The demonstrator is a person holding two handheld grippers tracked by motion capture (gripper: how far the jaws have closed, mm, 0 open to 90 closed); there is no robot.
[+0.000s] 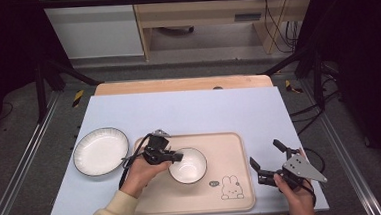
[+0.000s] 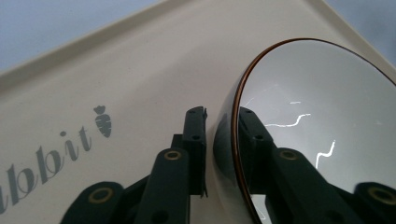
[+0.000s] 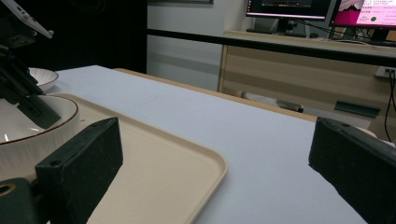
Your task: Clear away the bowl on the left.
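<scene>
On the beige tray [image 1: 231,150], the white bowl [image 1: 188,165] is already set down, its rim straddled by the left gripper's [image 1: 177,157] jaws, apparently just slackened off it, while the right gripper [image 1: 264,158] is held wide open and empty, the plate [image 1: 101,151] left on the tabletop [image 1: 188,110].

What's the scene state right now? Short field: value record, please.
surface: table with pale blue mat
tray: beige tray, rabbit print at its near right corner
bowl: white bowl standing on the tray, dark rim
plate: white plate on the mat, left of the tray, apart from it
left gripper: left gripper straddles the bowl's rim, one jaw outside, one inside; a gap shows at the outer jaw
right gripper: right gripper open, nothing between its jaws, right of the tray
</scene>
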